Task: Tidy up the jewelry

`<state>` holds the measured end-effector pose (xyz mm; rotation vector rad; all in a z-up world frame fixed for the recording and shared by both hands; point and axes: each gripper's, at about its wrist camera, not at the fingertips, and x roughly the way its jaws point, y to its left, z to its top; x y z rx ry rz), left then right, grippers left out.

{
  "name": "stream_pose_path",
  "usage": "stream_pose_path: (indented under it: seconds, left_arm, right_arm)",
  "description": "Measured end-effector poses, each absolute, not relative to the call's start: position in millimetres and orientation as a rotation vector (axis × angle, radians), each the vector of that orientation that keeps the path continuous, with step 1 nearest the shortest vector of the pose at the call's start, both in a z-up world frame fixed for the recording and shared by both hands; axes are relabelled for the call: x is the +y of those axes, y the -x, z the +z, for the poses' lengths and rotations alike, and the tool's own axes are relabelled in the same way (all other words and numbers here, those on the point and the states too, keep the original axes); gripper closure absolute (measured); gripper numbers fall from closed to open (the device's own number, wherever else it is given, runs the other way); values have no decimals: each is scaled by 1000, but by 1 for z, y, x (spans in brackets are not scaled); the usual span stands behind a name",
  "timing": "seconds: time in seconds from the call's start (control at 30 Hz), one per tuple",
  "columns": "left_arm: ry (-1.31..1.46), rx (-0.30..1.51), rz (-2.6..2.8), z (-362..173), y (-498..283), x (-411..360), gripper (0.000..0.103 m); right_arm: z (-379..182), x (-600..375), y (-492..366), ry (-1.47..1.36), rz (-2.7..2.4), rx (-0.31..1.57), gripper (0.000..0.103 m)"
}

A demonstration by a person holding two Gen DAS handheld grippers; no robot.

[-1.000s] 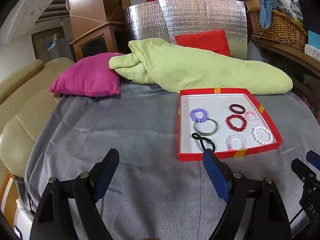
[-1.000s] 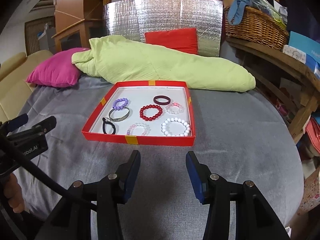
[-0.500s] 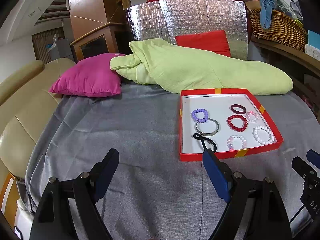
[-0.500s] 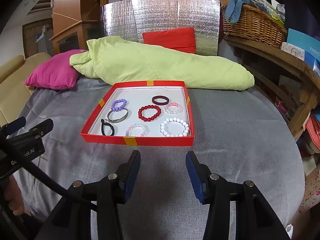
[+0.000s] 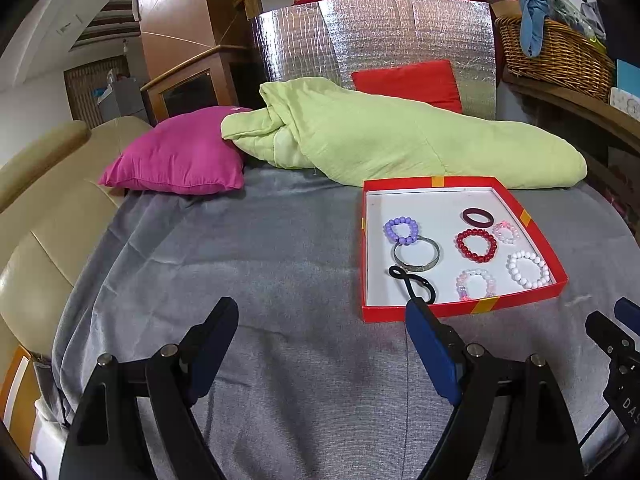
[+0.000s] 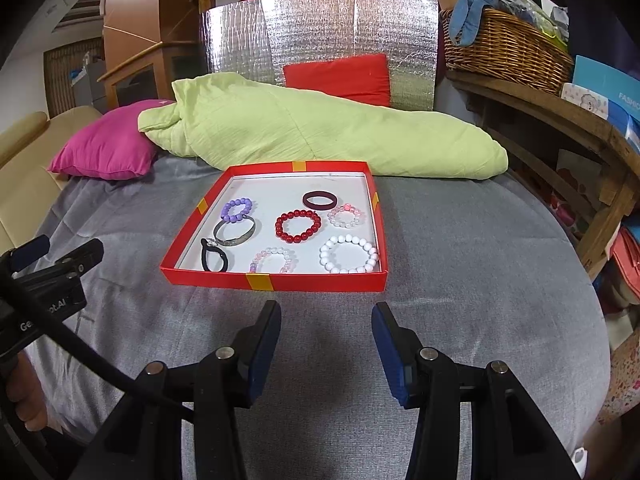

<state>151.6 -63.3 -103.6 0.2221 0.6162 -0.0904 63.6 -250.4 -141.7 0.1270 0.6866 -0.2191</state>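
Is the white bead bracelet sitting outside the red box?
No, the white bead bracelet lies inside the red box, near its front right corner.

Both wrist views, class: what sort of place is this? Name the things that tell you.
Probably a lived-in room at home: a grey-covered bed or couch with a pink cushion, a green quilt, and a wicker basket on a cluttered wooden shelf.

Grey-covered bed (image 6: pixel 460 280): red tray (image 6: pixel 320 282), green quilt (image 6: pixel 320 136), pink pillow (image 6: pixel 104 152).
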Motion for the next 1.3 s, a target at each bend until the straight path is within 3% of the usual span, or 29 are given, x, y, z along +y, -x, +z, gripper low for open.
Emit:
stream_pose_path:
  seconds: [1.3]
  left_arm:
    - [-228, 615, -90, -105, -151, -58, 17]
  right_arm:
    - [-145, -241, -69, -123, -213, 692, 52]
